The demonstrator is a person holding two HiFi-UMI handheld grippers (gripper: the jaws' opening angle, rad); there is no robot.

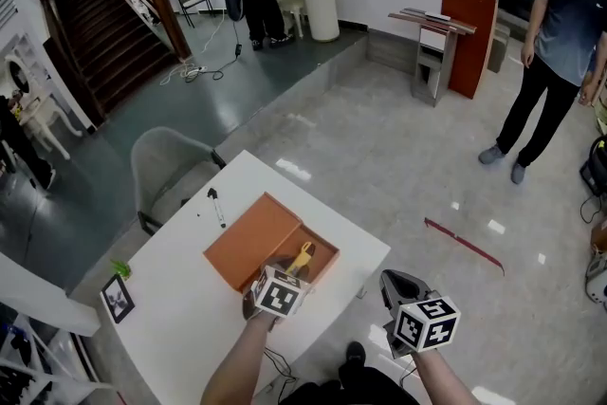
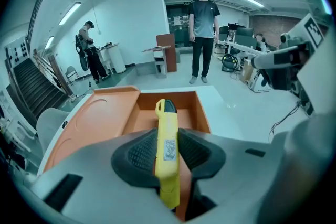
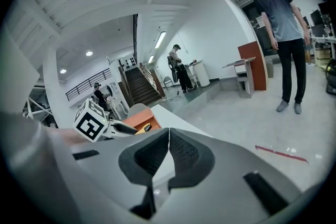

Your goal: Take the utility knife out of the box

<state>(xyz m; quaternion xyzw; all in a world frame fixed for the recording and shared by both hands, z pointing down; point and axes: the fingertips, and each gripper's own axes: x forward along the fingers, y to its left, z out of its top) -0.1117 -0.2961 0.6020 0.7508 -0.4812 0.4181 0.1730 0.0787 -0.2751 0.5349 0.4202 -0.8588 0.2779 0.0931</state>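
White table [image 1: 180, 327] fills the lower left of the head view, and on it an orange box [image 1: 248, 247] is seen with its lid folded open toward the left. The utility knife [image 2: 166, 113] is found at the open compartment, at the centre of the left gripper view, its dark nose pointing over the box interior. Whether the nose is clear of the box floor cannot be told.

The left gripper [image 2: 168, 157] is closed on the knife, both ribbed pads pressed flat against the yellow sides at about mid-length, with the tail left projecting toward the camera. The right gripper [image 3: 167, 152] is held off the table edge at the lower right of the head view, its jaws brought together on nothing.

The knife is judged to be light and stiff, a slim hard plastic body that should not bend under the pads. Its smooth sides may be somewhat slippery, so a hold across the flat faces near the middle is judged best, since an end hold could let it pivot. No blade is seen extended.

Elsewhere on the table a marker pen [image 1: 217, 207] is laid near the far edge and a small framed card [image 1: 118, 297] at the left edge. A grey chair [image 1: 166, 166] is tucked behind the table. A glossy pale floor carries a red strip [image 1: 465, 245]; a staircase [image 1: 104, 43] is seen at upper left, and a person [image 1: 560, 43] stands at upper right.
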